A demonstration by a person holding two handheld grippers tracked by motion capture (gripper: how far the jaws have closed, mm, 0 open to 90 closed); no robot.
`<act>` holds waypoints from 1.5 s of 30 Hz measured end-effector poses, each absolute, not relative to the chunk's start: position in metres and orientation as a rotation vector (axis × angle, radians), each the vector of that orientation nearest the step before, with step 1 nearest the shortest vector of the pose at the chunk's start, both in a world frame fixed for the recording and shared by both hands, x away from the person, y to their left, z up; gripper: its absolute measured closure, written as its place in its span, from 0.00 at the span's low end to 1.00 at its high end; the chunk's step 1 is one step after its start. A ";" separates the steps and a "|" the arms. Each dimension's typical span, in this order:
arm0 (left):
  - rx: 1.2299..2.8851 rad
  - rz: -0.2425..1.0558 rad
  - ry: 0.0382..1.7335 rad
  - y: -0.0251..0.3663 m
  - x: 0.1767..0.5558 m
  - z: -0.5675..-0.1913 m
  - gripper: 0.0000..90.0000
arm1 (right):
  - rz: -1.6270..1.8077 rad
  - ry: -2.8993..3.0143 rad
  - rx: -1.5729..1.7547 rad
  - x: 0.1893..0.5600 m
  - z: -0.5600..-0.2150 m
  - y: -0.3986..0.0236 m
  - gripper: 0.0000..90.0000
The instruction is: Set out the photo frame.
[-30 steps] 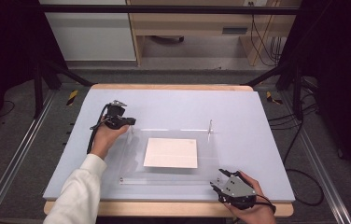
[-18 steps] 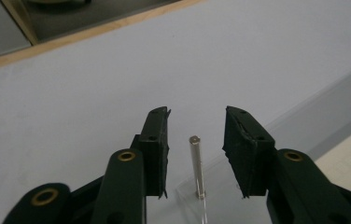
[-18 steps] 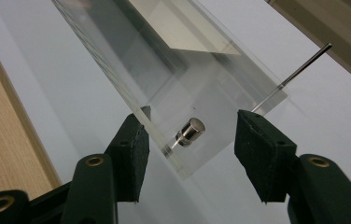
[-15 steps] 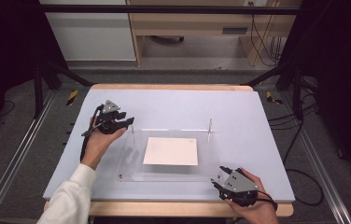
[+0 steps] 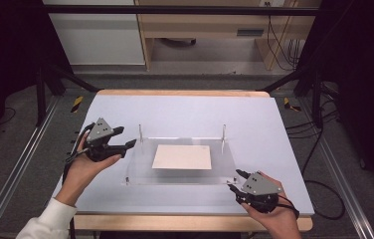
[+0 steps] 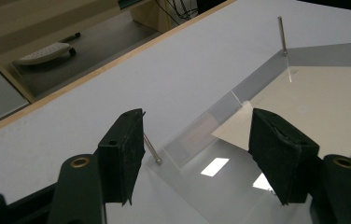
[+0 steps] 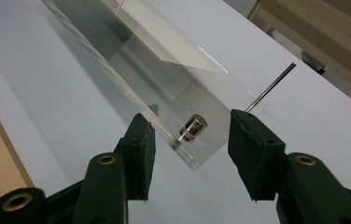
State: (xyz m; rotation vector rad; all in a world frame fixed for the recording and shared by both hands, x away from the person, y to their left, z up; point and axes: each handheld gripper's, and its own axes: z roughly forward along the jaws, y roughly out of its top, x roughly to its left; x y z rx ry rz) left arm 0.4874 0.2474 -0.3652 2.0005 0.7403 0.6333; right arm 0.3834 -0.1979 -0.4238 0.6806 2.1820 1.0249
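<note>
A clear acrylic plate (image 5: 180,167) is lying flat on the pale table (image 5: 185,107), and every position below is given relative to that plate. A cream sheet of paper (image 5: 182,157) is resting at its middle, under or on the clear surface; which of the two cannot be told. Two thin metal pins are standing upright at the plate's far corners, the far-left pin (image 5: 140,132) and the far-right pin (image 5: 223,132). The left gripper (image 5: 125,139) is hovering just off the plate's far-left corner, held in the person's left hand (image 5: 83,167); its jaws have just been opening and are standing apart, released, with nothing pinched between them. In the left gripper view the far-left pin (image 6: 151,150) is showing just beside the inner face of one pad, apart from it. The right gripper (image 5: 234,181) is sitting at the plate's near-right corner, gripped by the right hand (image 5: 274,219). Its jaws have just been closing, yet in the right gripper view they are straddling the plate's corner (image 7: 190,161) with a gap on each side, so nothing is clamped. A small metal stud (image 7: 193,127) is fixed at that corner, between the pads.
</note>
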 end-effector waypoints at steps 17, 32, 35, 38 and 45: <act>1.912 0.630 0.673 0.250 0.460 -0.340 0.35 | 1.041 2.177 0.732 0.398 -0.397 -0.199 0.62; 1.935 0.625 0.554 0.234 0.438 -0.318 0.30 | 1.045 2.185 0.782 0.406 -0.386 -0.199 0.62; 1.963 0.634 0.525 0.230 0.436 -0.319 0.30 | 1.040 2.184 0.786 0.408 -0.383 -0.198 0.62; 1.995 0.649 0.497 0.226 0.433 -0.319 0.30 | 1.041 2.184 0.790 0.410 -0.381 -0.198 0.63; 2.064 0.687 0.436 0.216 0.423 -0.315 0.32 | 1.038 2.182 0.801 0.413 -0.377 -0.198 0.63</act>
